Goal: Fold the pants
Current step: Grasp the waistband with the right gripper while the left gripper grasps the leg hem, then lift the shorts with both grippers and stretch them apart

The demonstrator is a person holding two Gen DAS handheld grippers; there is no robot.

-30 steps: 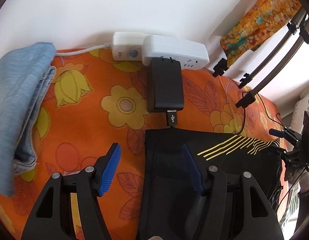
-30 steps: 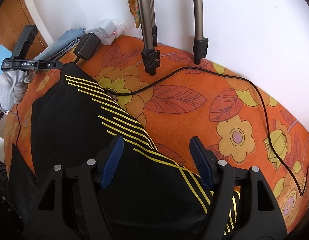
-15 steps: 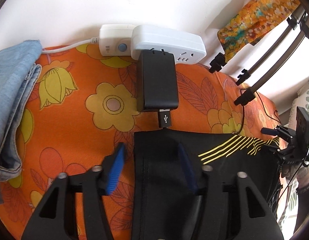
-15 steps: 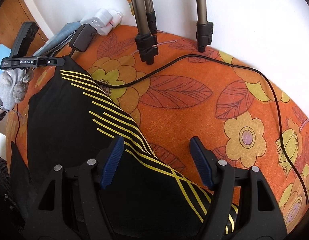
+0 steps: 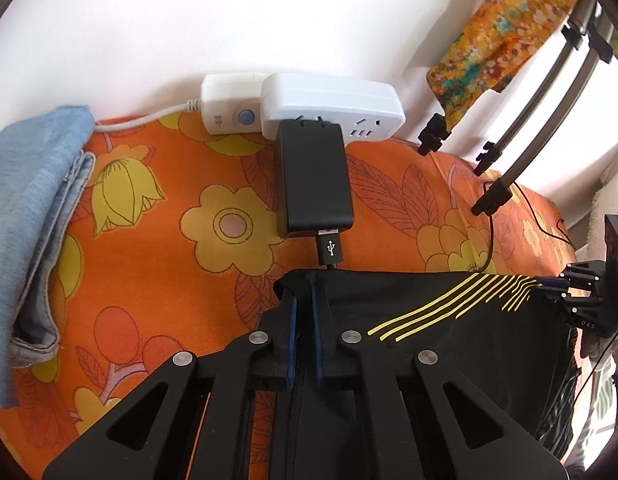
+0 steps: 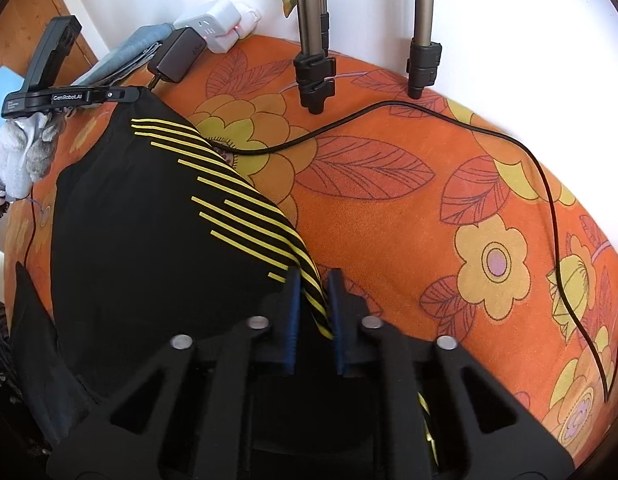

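Black pants [image 5: 409,304] with yellow stripes lie on the orange flowered cloth [image 5: 157,272]; they also show in the right wrist view [image 6: 149,232]. My left gripper [image 5: 303,300] is shut on the pants' far left corner, just below the black charger. My right gripper [image 6: 313,280] is shut on the striped far right corner. Each gripper shows in the other's view: the right one [image 5: 549,284] at the right edge, the left one [image 6: 125,94] at the top left.
A white power strip [image 5: 329,108] with a black charger [image 5: 313,180] lies against the wall. Folded blue jeans [image 5: 33,216] lie at the left. Tripod legs [image 6: 313,68] stand on the cloth, and a black cable [image 6: 429,114] runs across it.
Both grippers have closed: each was open over the pants and now pinches a corner of the fabric. The corners are bunched up between the pads.
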